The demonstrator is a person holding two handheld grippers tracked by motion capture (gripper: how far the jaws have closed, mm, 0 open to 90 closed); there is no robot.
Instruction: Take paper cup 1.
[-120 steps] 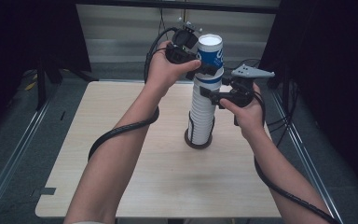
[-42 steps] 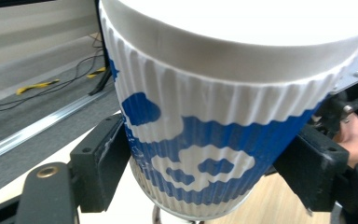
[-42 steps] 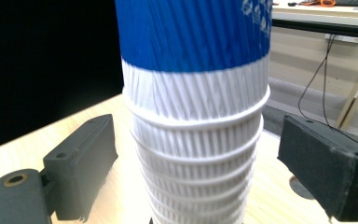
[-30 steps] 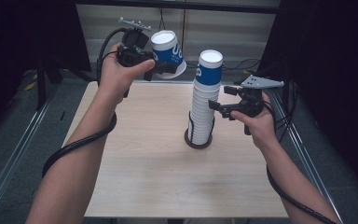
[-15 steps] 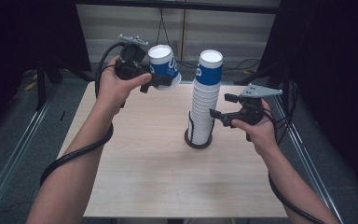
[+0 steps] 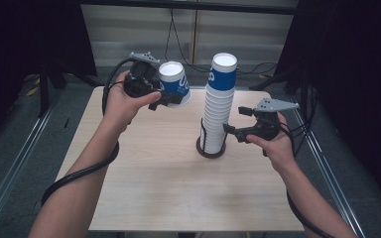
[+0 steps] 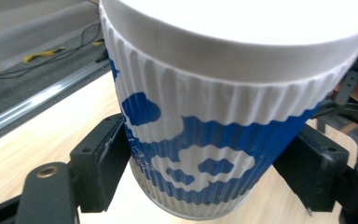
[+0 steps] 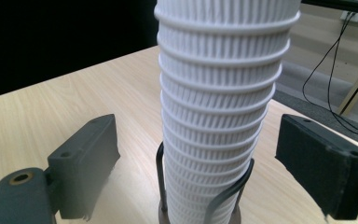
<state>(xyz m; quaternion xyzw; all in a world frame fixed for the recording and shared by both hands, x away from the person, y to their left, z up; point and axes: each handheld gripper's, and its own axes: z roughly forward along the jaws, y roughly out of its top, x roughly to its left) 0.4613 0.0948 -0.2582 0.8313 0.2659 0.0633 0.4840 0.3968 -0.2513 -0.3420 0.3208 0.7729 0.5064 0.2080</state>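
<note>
The left gripper (image 6: 166, 99) clamps a blue-and-white paper cup (image 6: 173, 83) upside down above the desk's (image 6: 144, 173) far left. The right gripper (image 6: 234, 126), wide open, straddles the cup stack (image 6: 217, 106) at centre, probably to steady it in its holder (image 6: 211, 150).

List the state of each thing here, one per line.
Left hand-held gripper: shut on cup.
Cup: upside down, held off the table.
Right hand-held gripper: open, jaws either side of stack.
Stack: upright in holder.
</note>
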